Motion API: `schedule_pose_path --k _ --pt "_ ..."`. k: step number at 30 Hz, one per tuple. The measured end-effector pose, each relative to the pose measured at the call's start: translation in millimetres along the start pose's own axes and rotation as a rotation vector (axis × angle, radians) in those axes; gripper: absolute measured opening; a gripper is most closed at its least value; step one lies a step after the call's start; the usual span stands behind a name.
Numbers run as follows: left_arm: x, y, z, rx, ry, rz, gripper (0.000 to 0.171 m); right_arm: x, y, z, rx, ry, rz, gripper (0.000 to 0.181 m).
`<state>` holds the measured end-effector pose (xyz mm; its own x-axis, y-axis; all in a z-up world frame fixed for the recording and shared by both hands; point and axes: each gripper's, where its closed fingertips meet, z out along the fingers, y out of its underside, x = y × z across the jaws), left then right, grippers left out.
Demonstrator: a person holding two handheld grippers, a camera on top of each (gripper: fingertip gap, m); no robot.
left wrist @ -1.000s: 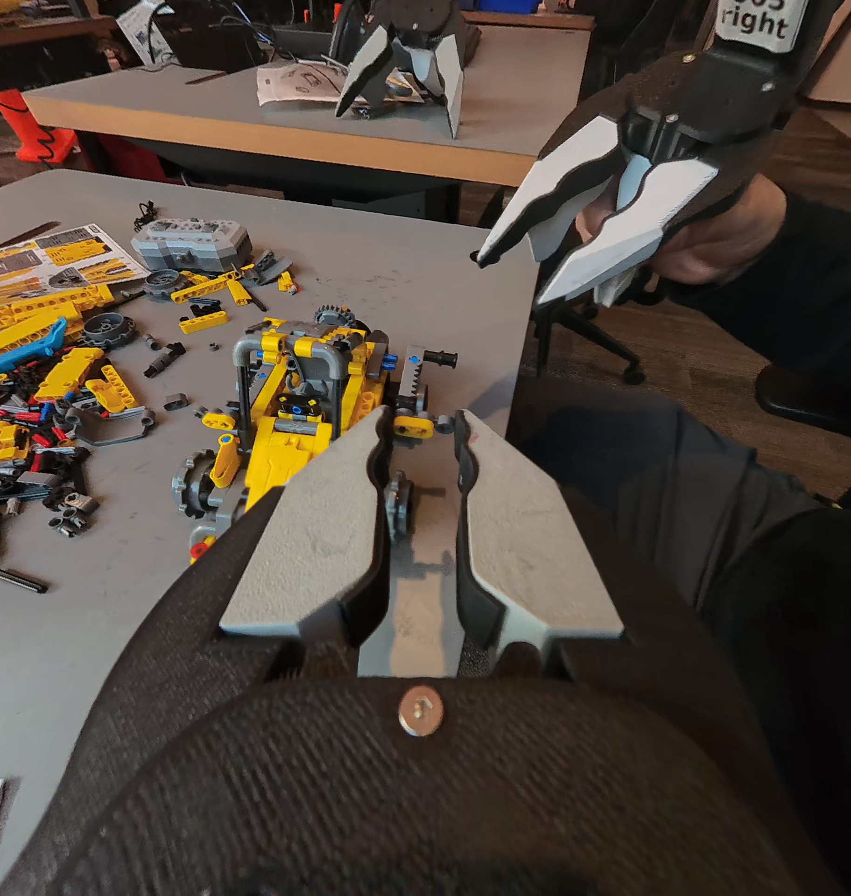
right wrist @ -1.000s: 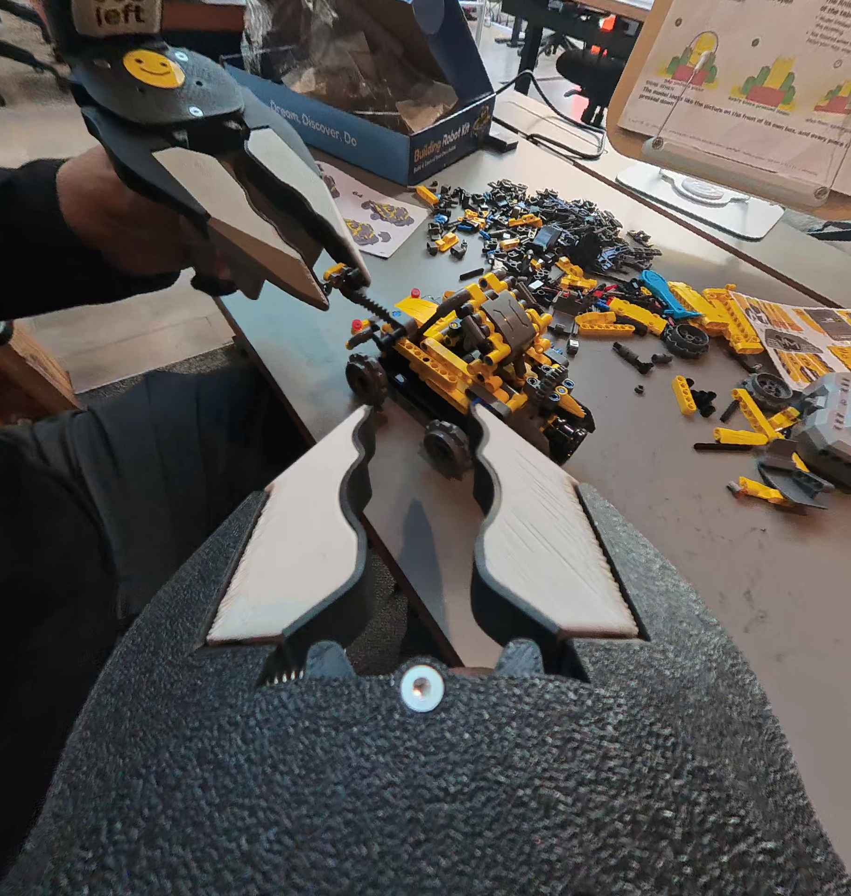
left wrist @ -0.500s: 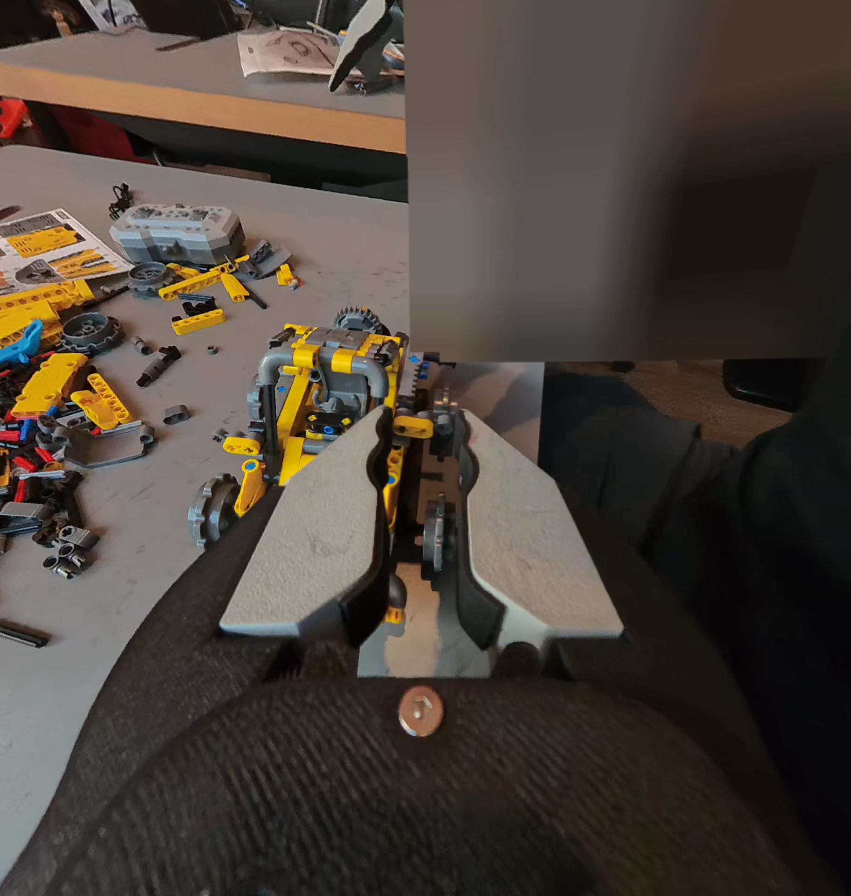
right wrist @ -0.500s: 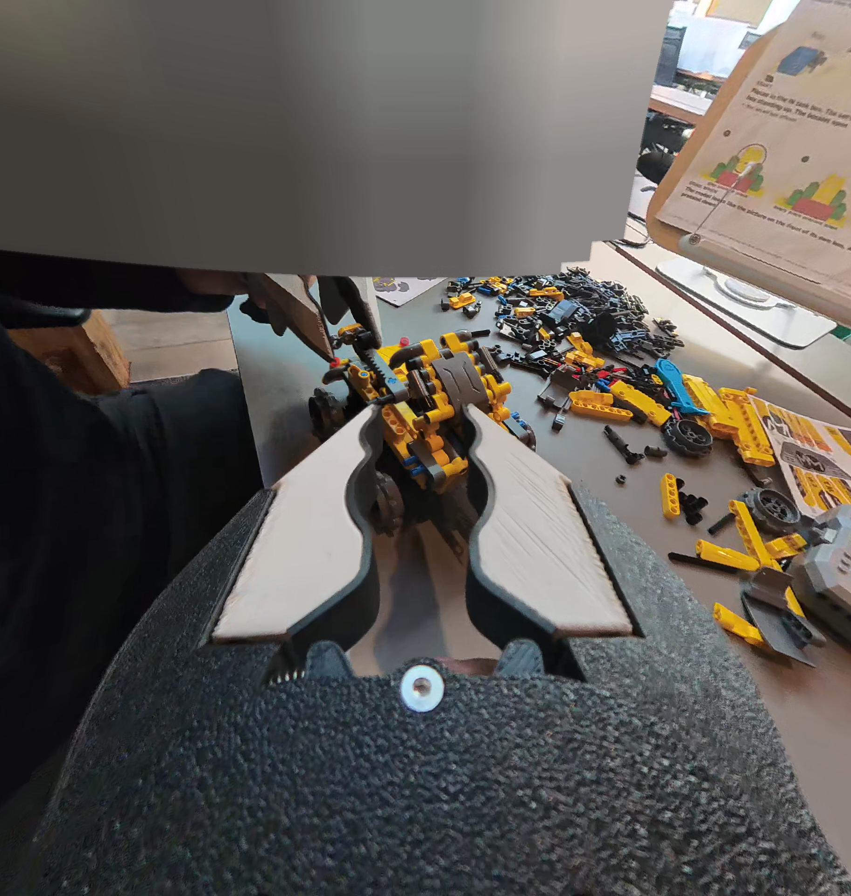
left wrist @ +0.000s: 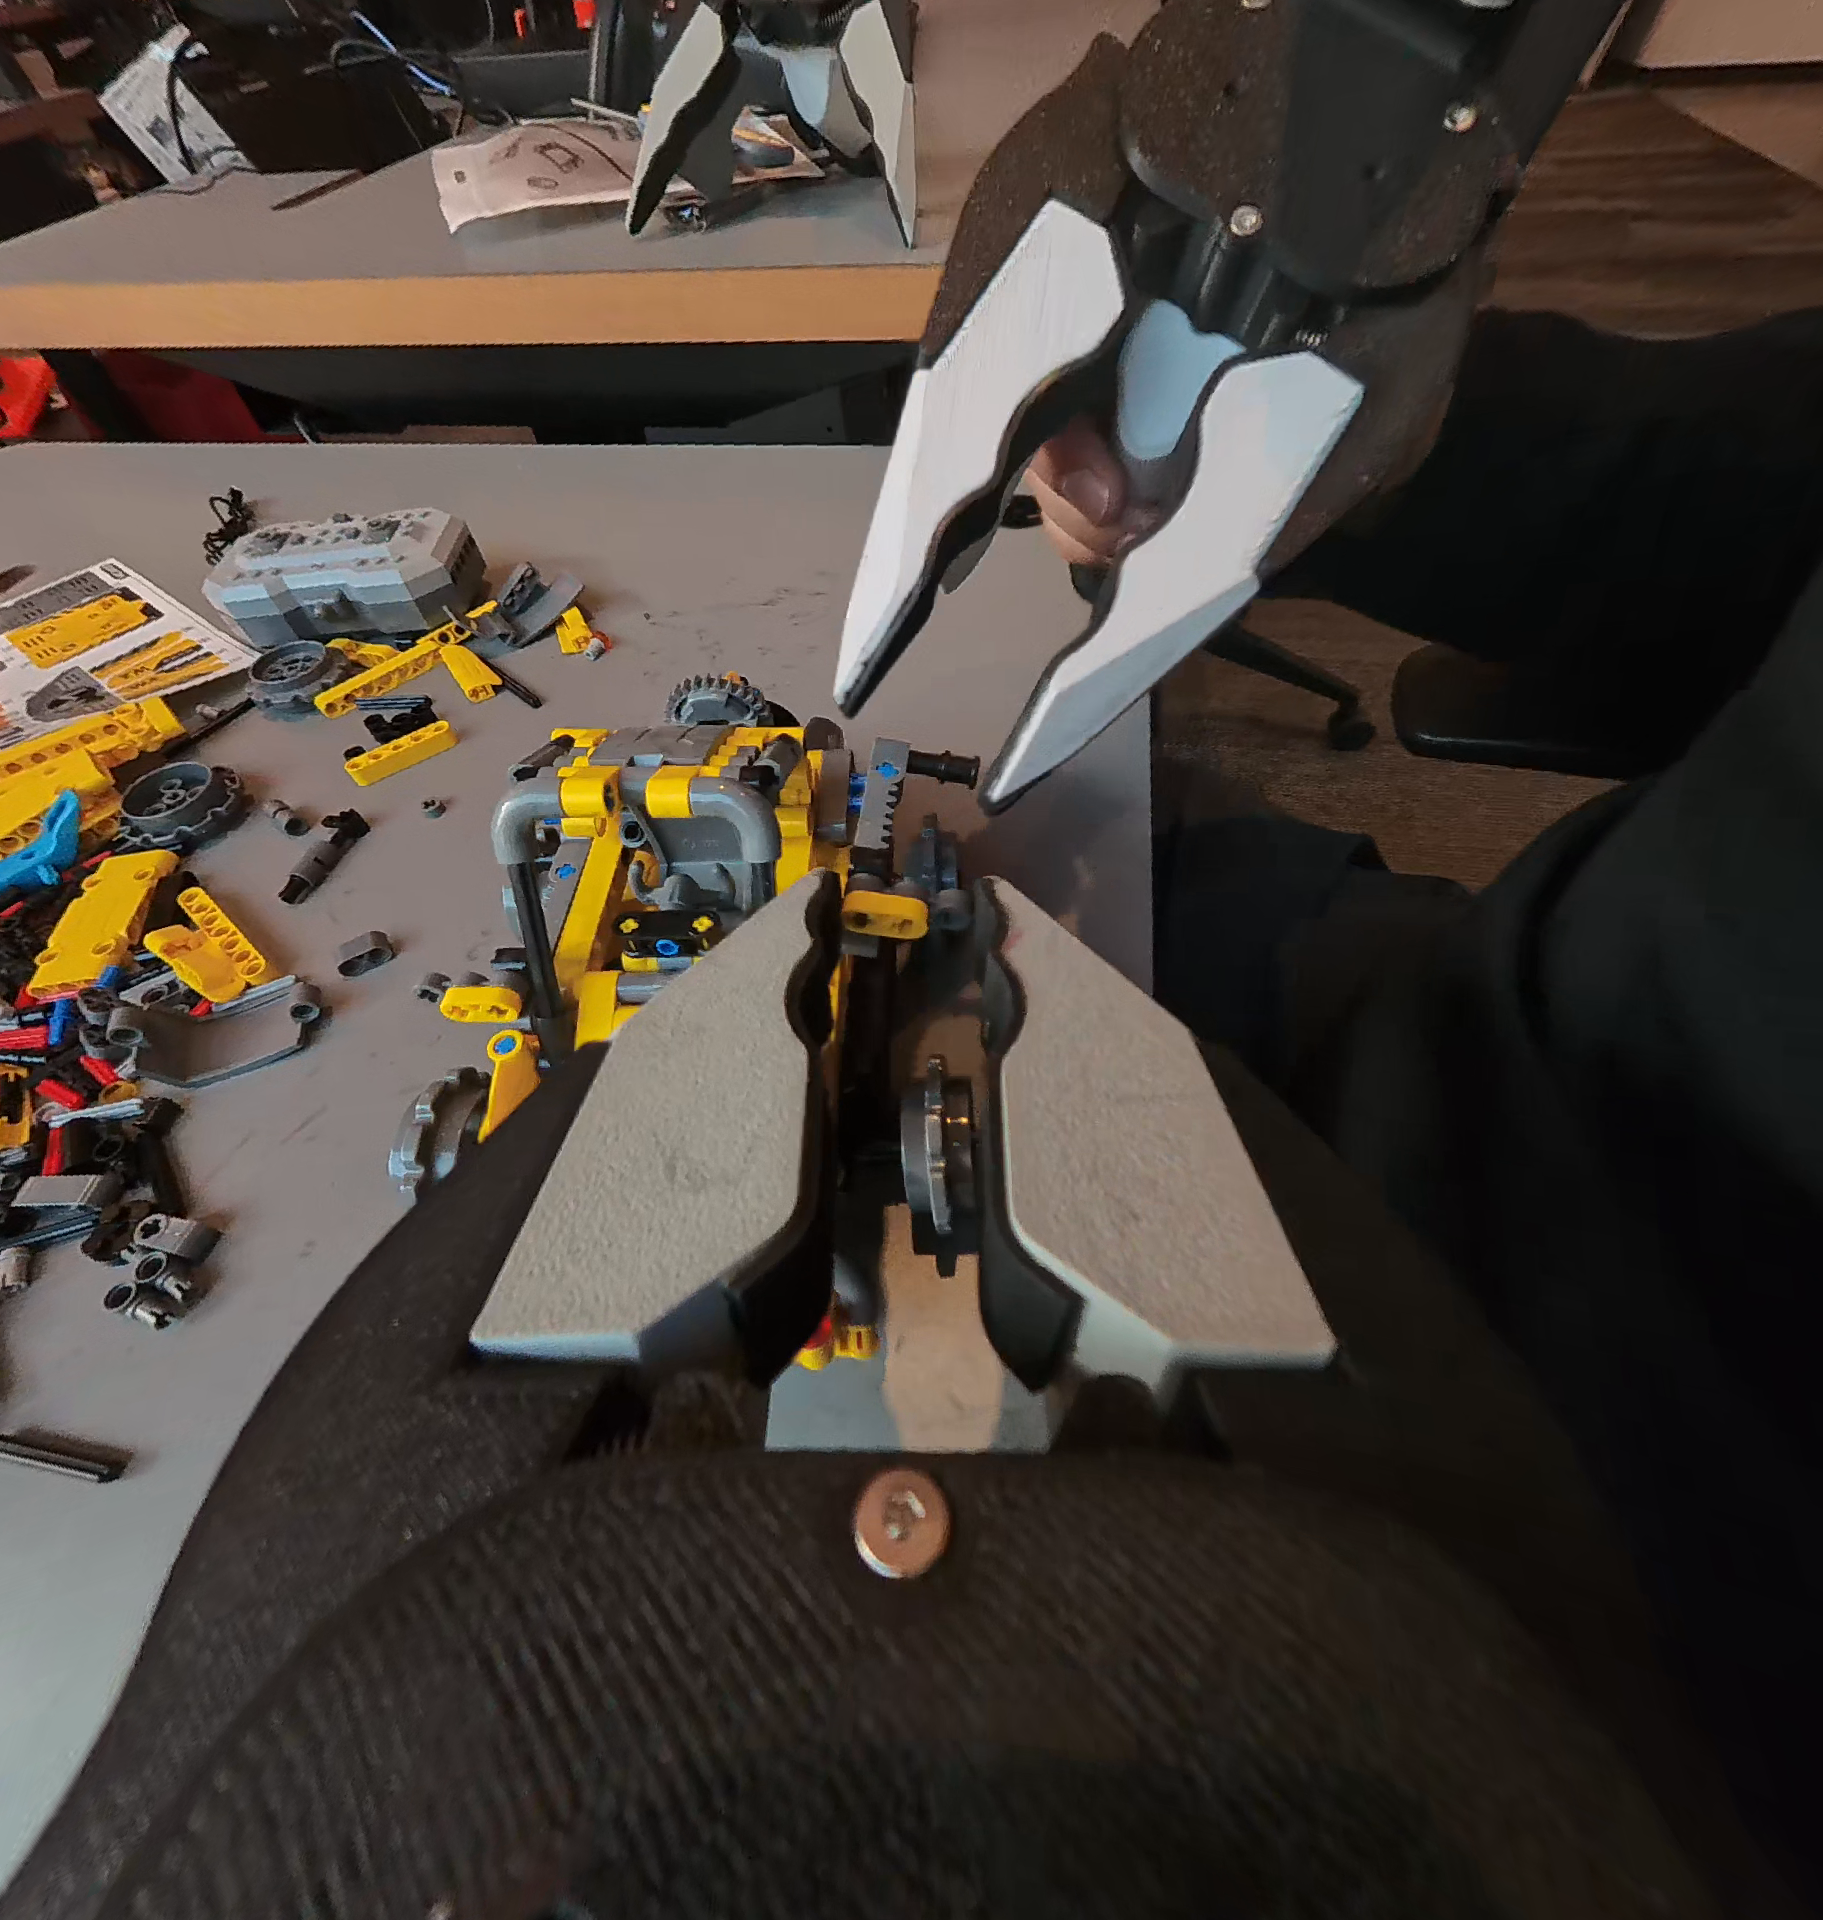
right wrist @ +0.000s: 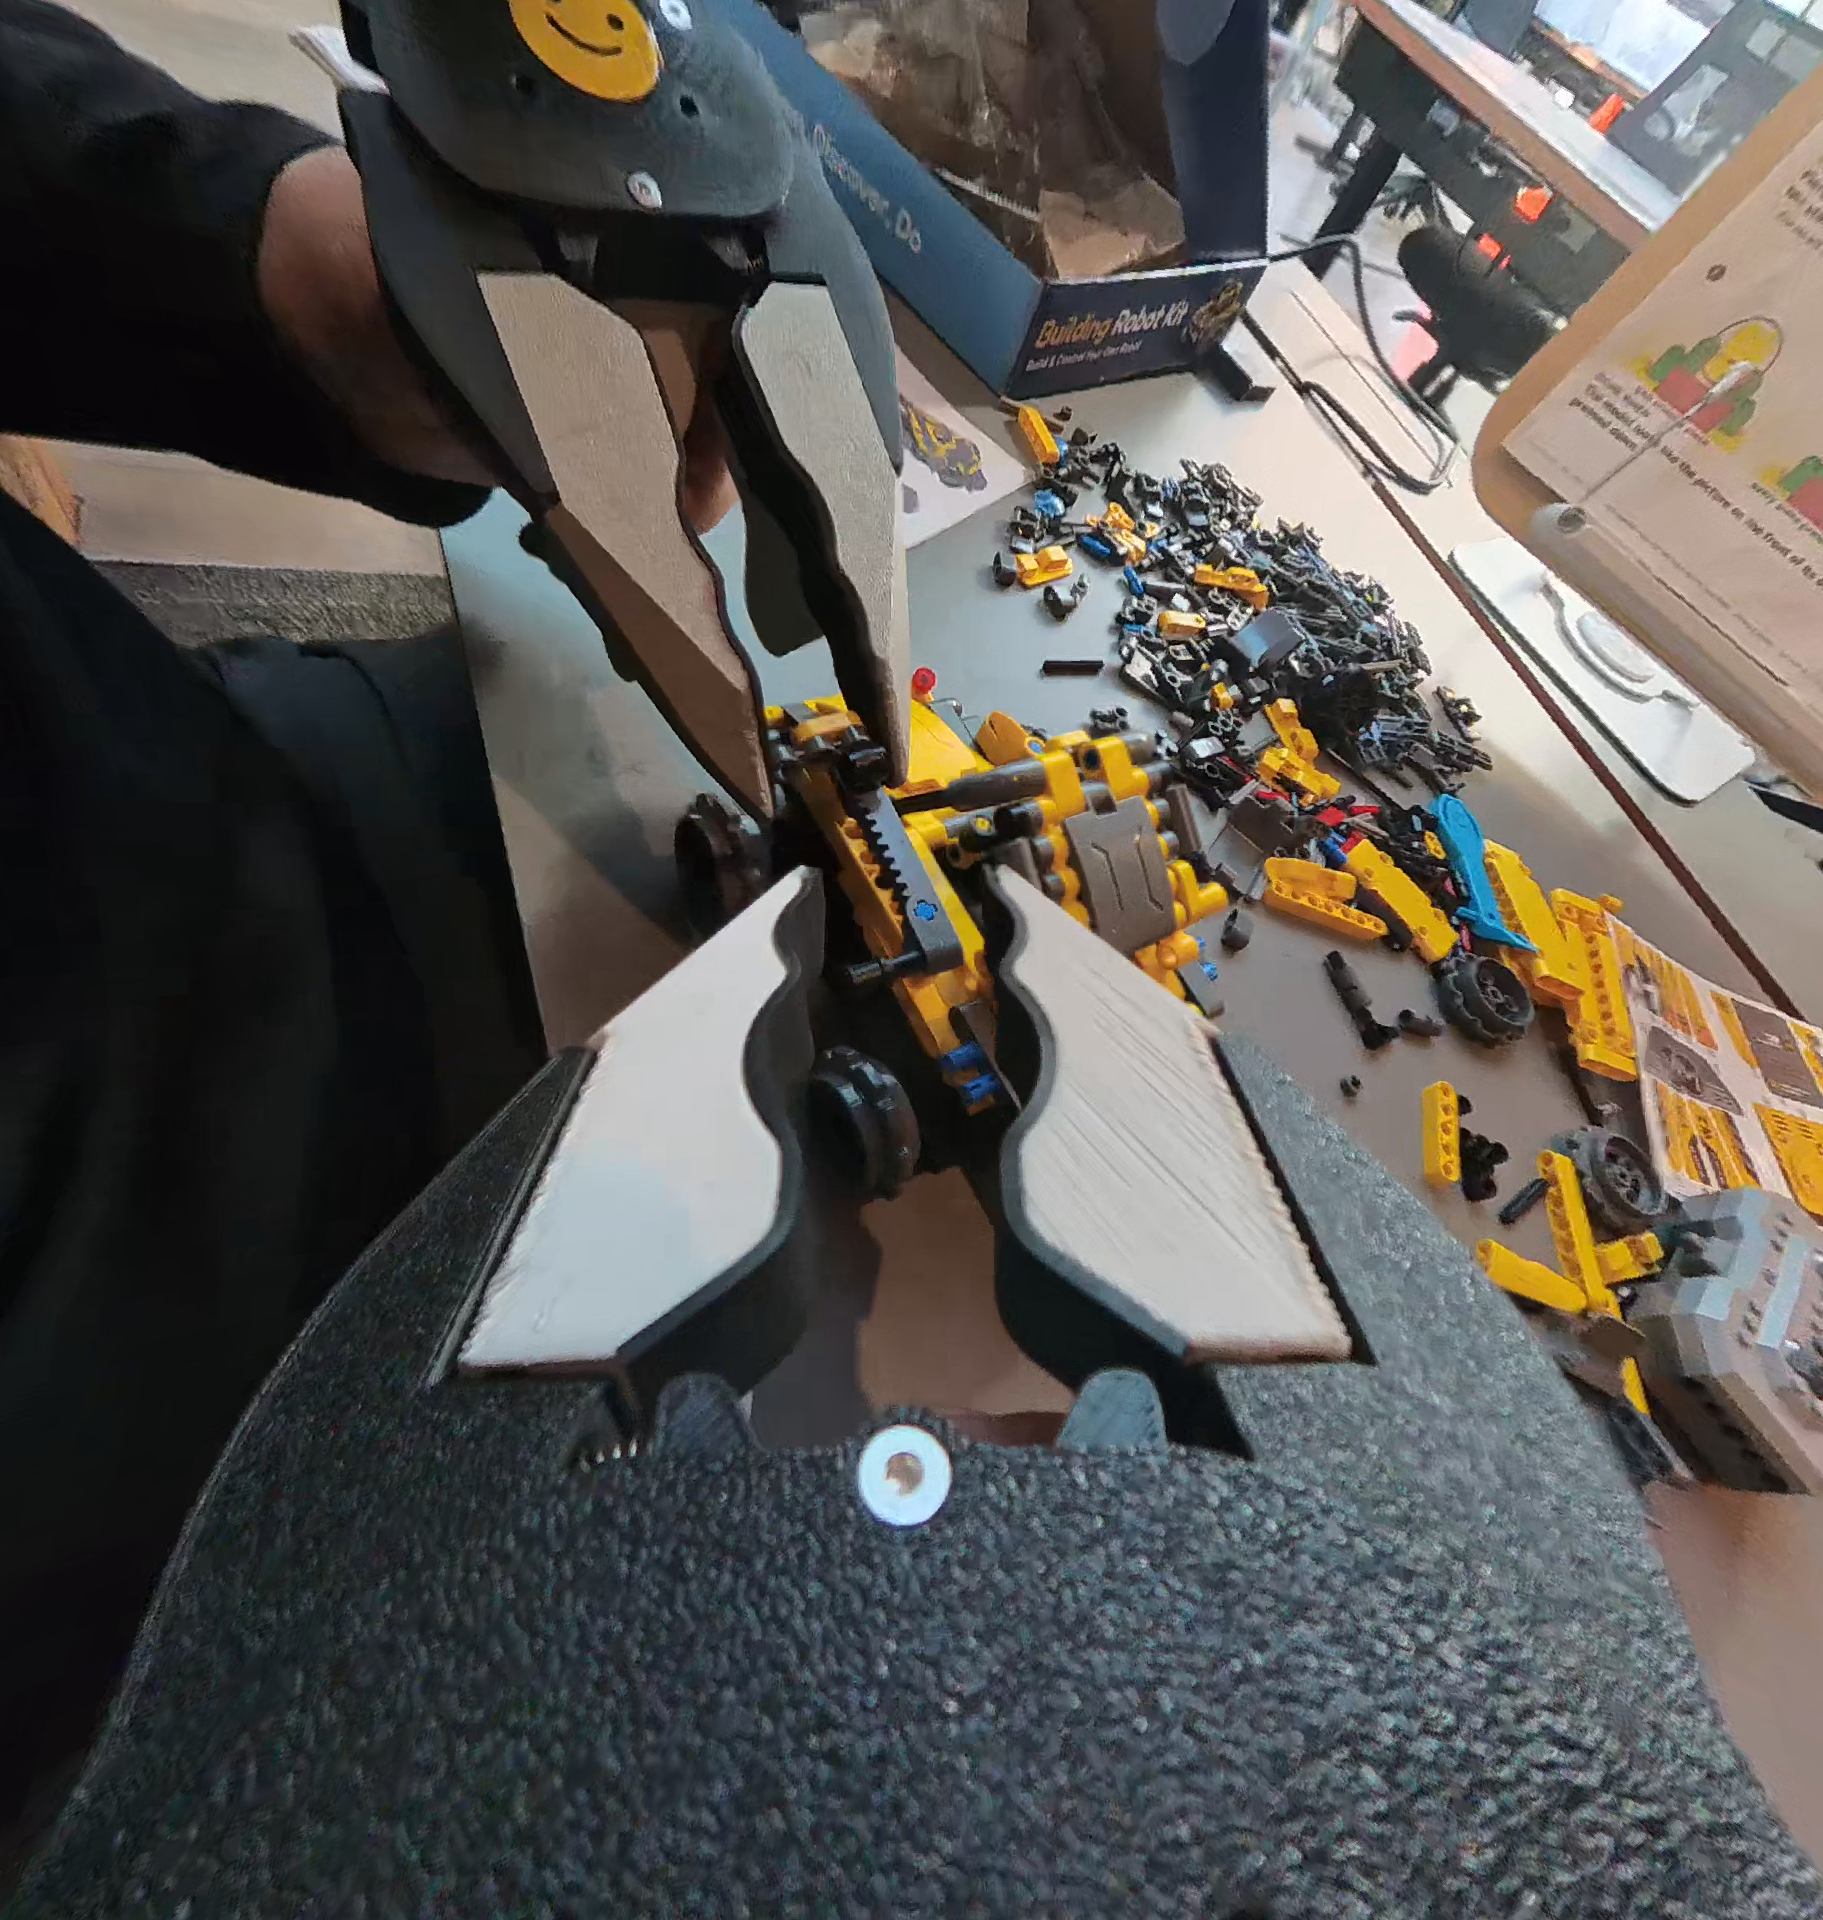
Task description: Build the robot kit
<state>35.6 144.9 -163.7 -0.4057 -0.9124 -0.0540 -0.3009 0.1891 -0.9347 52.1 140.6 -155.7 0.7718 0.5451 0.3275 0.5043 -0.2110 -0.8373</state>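
A half-built yellow and grey brick vehicle (left wrist: 658,831) stands near the table's right edge; it also shows in the right wrist view (right wrist: 1052,831). My left gripper (left wrist: 907,894) is open and straddles the vehicle's near side, with a grey gear (left wrist: 938,1132) between its fingers. In the right wrist view the left gripper (right wrist: 829,784) comes down from above onto the vehicle's end. My right gripper (right wrist: 902,883) is open around the toothed rack (right wrist: 886,842). In the left wrist view the right gripper (left wrist: 917,753) hovers just over a black pin (left wrist: 938,767).
Loose yellow, black and grey parts (left wrist: 76,987) lie left of the vehicle, also in the right wrist view (right wrist: 1281,644). A grey battery box (left wrist: 346,571), a booklet (left wrist: 65,634), a blue kit box (right wrist: 990,260) and a picture stand (right wrist: 1717,416) are around. The table edge (left wrist: 1146,831) is close. My left and right fingertips are right by each other.
Both grippers have closed in on the vehicle. The left one slid forward over its side; the right one came down from high up to the pin end.
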Motion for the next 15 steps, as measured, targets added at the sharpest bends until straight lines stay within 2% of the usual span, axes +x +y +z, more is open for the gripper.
schedule_pose_path --k 9,15 --pt "-3.0 3.6 -5.8 -0.014 -0.052 0.019 0.023 -2.7 2.2 8.1 -0.052 0.078 -0.05 0.027" --pt "-9.0 -2.3 -6.2 -0.015 -0.097 -0.115 0.023 1.9 2.2 8.9 -0.126 0.208 -0.172 0.024"
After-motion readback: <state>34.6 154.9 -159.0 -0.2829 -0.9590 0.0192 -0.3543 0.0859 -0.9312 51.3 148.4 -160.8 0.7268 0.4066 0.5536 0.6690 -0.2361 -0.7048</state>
